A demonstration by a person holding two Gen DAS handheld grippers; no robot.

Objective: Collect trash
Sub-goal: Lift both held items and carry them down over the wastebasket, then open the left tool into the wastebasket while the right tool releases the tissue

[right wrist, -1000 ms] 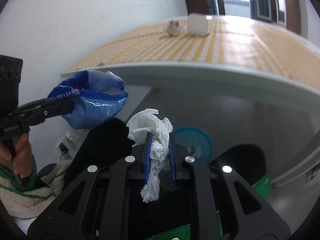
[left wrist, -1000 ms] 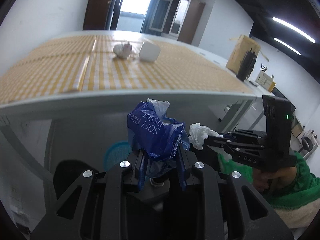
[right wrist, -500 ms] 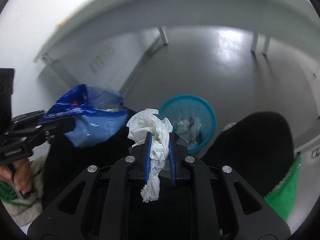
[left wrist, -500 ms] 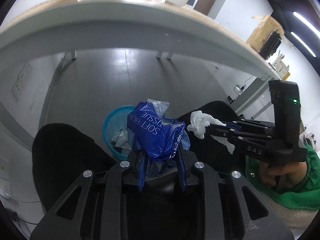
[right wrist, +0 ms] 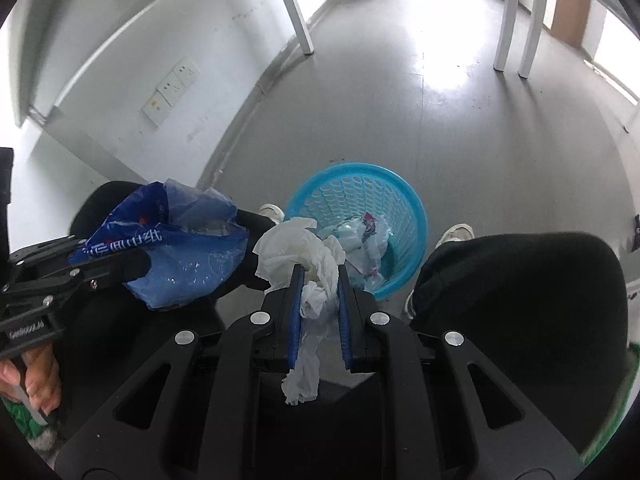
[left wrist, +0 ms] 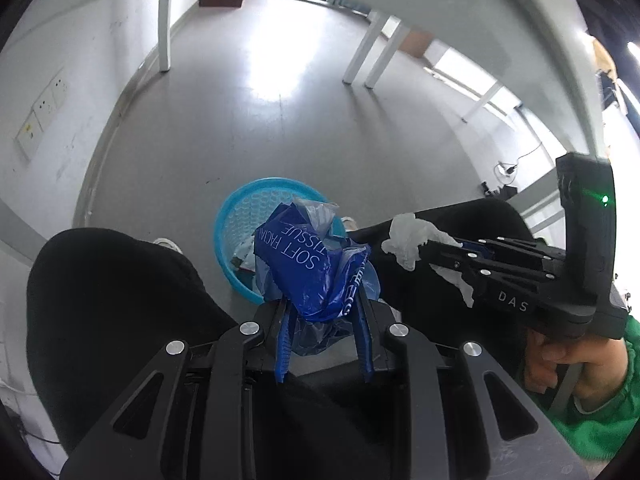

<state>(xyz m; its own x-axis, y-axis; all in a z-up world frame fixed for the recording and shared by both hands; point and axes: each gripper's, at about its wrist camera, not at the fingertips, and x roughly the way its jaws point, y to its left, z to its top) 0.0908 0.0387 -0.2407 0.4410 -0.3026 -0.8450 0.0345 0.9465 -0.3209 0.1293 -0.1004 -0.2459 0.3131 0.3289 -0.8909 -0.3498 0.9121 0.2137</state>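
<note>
While clamped in right tool [right wrist: 319,280], tissue [right wrist: 304,256] hangs lengthwise, above basket [right wrist: 404,200]

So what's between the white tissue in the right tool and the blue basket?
Nothing: in the right wrist view, the white tissue hangs over the blue basket's near rim, with only air between.

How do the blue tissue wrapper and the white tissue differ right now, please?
The blue tissue wrapper is glossy printed plastic, puffed out; the white tissue is matte, crumpled paper with a tail hanging down. The left gripper holds the wrapper, the right gripper the tissue. Both are clamped above the blue basket.
</note>
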